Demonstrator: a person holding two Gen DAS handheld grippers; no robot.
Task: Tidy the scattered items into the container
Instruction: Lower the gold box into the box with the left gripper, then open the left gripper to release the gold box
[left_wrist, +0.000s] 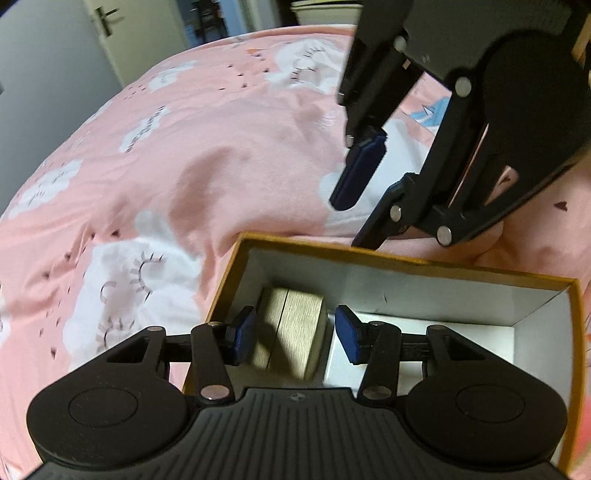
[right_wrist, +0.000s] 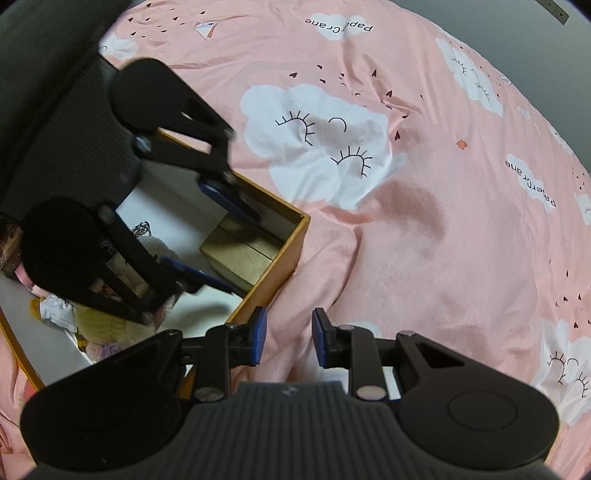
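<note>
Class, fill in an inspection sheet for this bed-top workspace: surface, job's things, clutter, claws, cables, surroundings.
Surface: pink bedsheet with white cloud prints, wrinkled.
Job's things: orange-rimmed box on the sheet; tan block lies inside, with soft toys and a keyring.
Clutter: nothing seen loose on the sheet.
Claws: left claw open over the box, above the block; right claw open, empty, over the sheet beside the box.
Cables: nothing seen.
Surroundings: door beyond the bed.
</note>
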